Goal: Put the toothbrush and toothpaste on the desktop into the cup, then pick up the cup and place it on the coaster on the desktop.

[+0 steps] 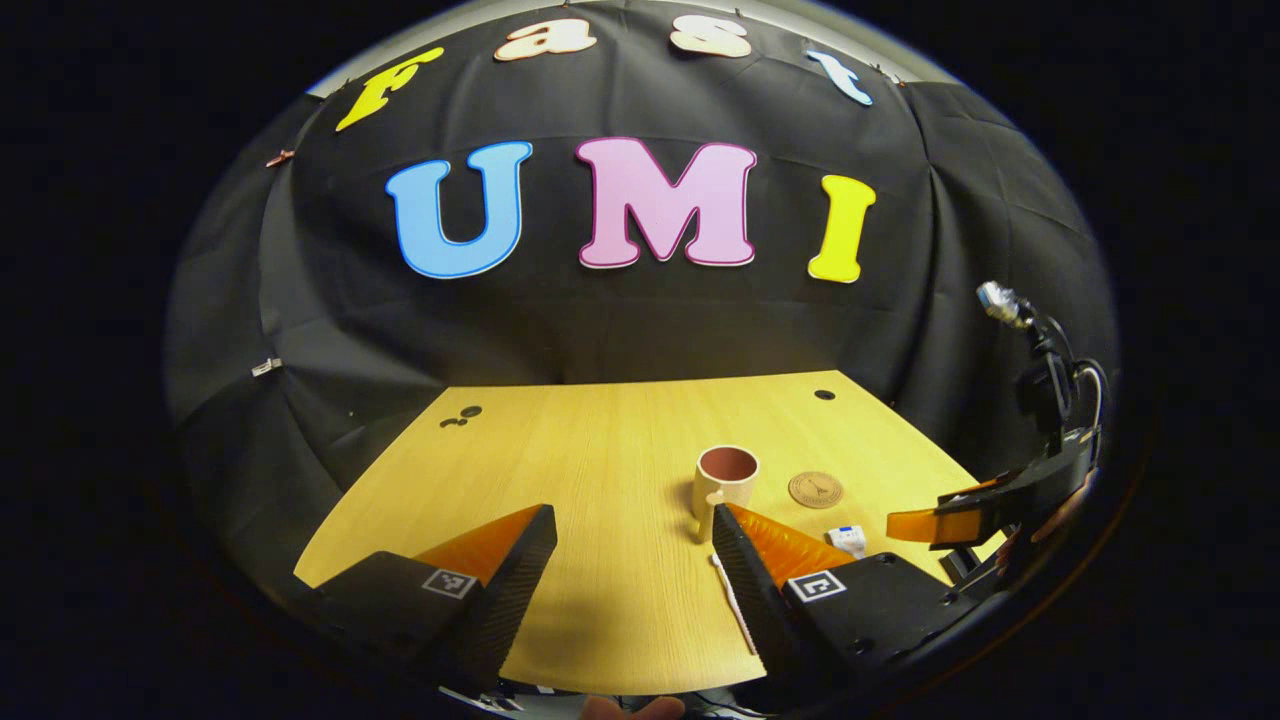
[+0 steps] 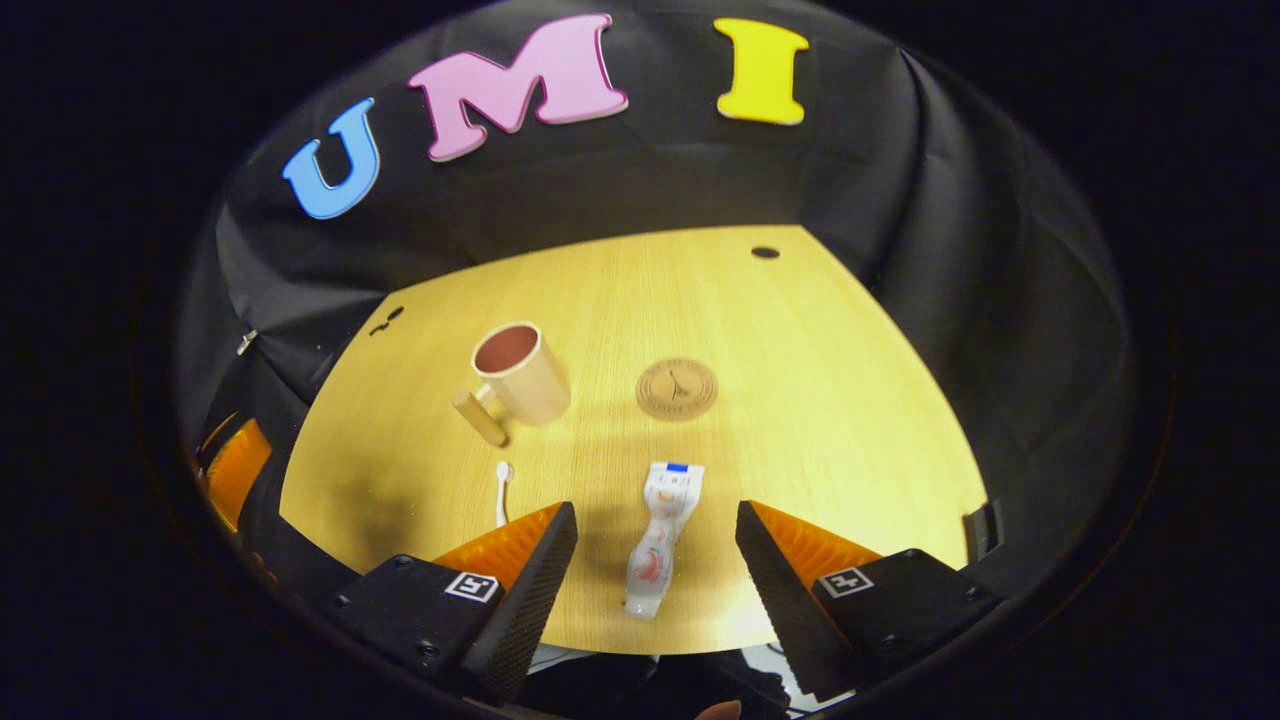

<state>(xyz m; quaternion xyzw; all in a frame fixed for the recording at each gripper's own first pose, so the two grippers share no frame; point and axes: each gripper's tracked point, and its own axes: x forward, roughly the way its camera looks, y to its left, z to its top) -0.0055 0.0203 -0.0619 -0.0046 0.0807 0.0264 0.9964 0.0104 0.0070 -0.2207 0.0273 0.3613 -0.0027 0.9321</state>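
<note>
Matt pale wood-grain desktop [image 2: 820, 400], smooth matt beige cup [image 2: 530, 385], glossy crinkled toothpaste [image 2: 660, 535] tube, cork-like coaster [image 2: 677, 389].

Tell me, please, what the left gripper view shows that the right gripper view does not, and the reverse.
Left gripper view: the right gripper seen from the side, open and low over the table, and the toothbrush handle lying beside a finger of the open left gripper.
Right gripper view: the toothpaste at full length, flat between that gripper's open fingers, and the toothbrush's head end.
Both: the cup upright and empty, with the coaster bare beside it.
</note>
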